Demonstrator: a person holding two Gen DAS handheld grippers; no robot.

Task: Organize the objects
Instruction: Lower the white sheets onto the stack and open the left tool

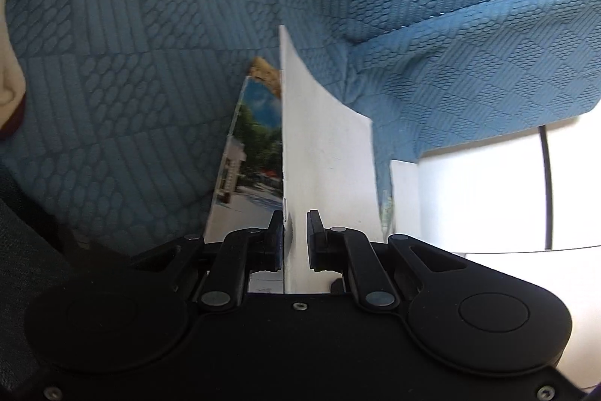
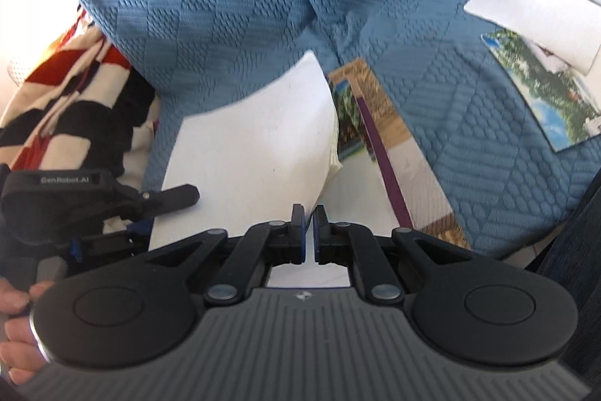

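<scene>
A white sheet [image 1: 323, 145] stands edge-on between the fingers of my left gripper [image 1: 296, 235], which is shut on its near edge. Just left of it shows a printed photo [image 1: 255, 153] of trees and a street. In the right wrist view the same white sheet [image 2: 255, 138] bows upward, with my right gripper [image 2: 308, 224] shut on its near edge and my left gripper [image 2: 180, 194] clamped on its left side. Under the sheet lie a tree photo [image 2: 349, 115] and a brown-edged page with a purple strip [image 2: 379, 153].
Everything rests on a blue textured sofa cushion [image 2: 225, 6], its back cushion [image 1: 150, 62] rising behind. A loose photo [image 2: 544, 93] and a white card [image 2: 533, 14] lie to the right. A striped red, black and cream cloth [image 2: 75, 93] sits left. A hand [image 2: 18, 295] holds the left gripper.
</scene>
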